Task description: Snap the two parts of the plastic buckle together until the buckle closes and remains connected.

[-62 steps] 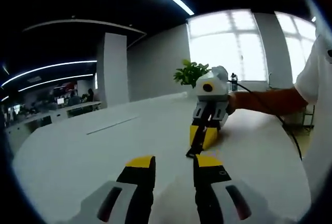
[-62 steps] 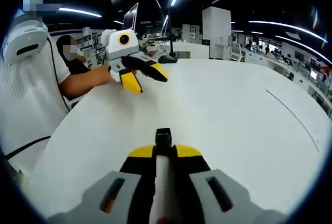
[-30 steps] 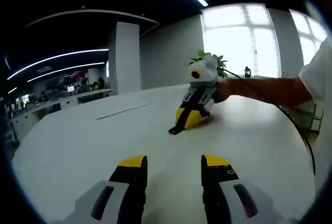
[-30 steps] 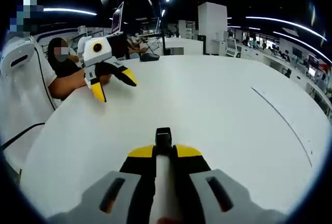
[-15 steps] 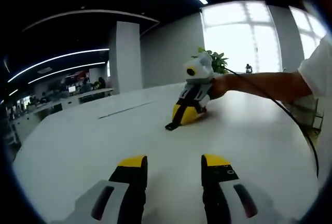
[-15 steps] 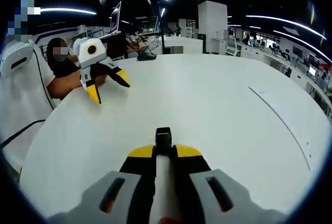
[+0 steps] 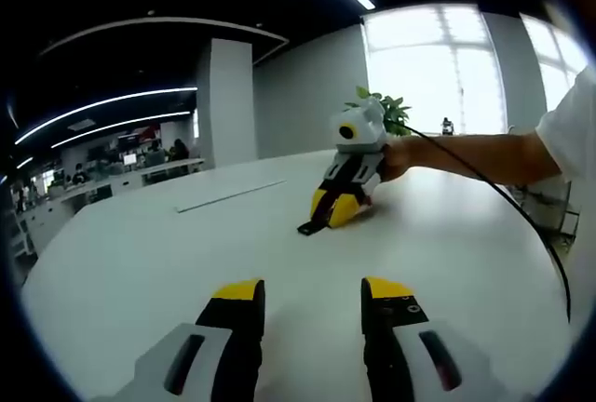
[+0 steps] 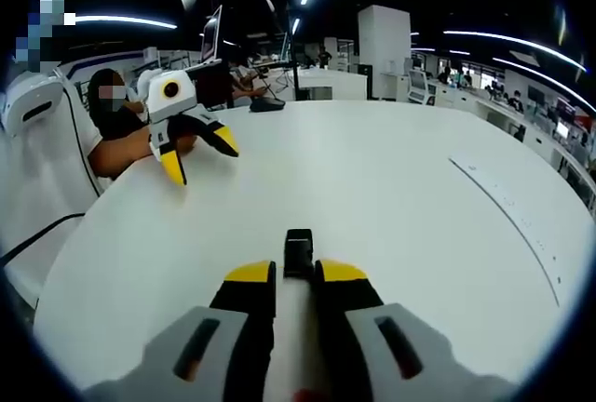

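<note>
A black plastic buckle part (image 8: 298, 251) sticks out between the yellow tips of my right gripper (image 8: 296, 276), which is shut on it and on the pale strap behind it. In the left gripper view the same right gripper (image 7: 337, 207) rests low on the white table (image 7: 140, 262) ahead, the buckle part (image 7: 308, 226) pointing toward me. My left gripper (image 7: 314, 292) is open, nothing between its fingers. Seen in the right gripper view, the left gripper (image 8: 197, 154) hovers at the table's far left with jaws spread, held by a person's hand.
A thin seam (image 8: 507, 199) crosses the tabletop. A person's forearm (image 7: 466, 154) and a black cable (image 7: 526, 230) come in from the right. A potted plant (image 7: 384, 106) stands at the far edge. A seated person (image 8: 112, 109) and desks with monitors lie beyond.
Over two seconds my left gripper has opened wider and the two grippers have drawn farther apart. In the last half second little has moved.
</note>
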Motion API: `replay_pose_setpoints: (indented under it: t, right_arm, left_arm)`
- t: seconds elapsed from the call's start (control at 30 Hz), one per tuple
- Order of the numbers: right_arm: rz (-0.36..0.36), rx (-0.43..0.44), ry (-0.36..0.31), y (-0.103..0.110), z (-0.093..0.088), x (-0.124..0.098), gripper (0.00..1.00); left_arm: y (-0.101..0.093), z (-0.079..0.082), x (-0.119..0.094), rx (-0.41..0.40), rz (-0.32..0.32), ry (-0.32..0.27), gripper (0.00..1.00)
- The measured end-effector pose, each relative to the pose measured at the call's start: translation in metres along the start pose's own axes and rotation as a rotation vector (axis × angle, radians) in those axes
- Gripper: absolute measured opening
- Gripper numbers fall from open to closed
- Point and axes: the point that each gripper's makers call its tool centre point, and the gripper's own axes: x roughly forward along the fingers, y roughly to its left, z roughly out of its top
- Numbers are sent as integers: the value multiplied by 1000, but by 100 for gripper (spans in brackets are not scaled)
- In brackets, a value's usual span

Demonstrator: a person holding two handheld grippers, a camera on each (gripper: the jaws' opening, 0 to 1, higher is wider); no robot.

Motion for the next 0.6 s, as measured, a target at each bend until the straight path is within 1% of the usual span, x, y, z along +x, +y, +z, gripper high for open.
replay_pose_setpoints:
  t: [0.07, 0.13, 0.17, 0.37, 0.43, 0.6]
  right_arm:
    - [-1, 1, -1, 0, 0, 0, 18]
    - [-17, -6, -6, -3, 0, 0, 25]
    - [-31, -10, -7, -6, 0, 0, 27]
    - [-38, -4, -16, -5, -1, -1, 31]
    - [-45, 16, -21, -5, -1, -2, 31]
    - [-62, 35, -26, -5, -2, -3, 31]
  left_arm:
    - [1, 0, 0, 1, 3, 2, 41]
    - [0, -1, 1, 0, 1, 2, 41]
    - [1, -1, 1, 1, 2, 4, 41]
    - [2, -1, 2, -4, 0, 4, 41]
    - [2, -1, 2, -6, 0, 3, 41]
    - [2, -3, 3, 0, 6, 11, 41]
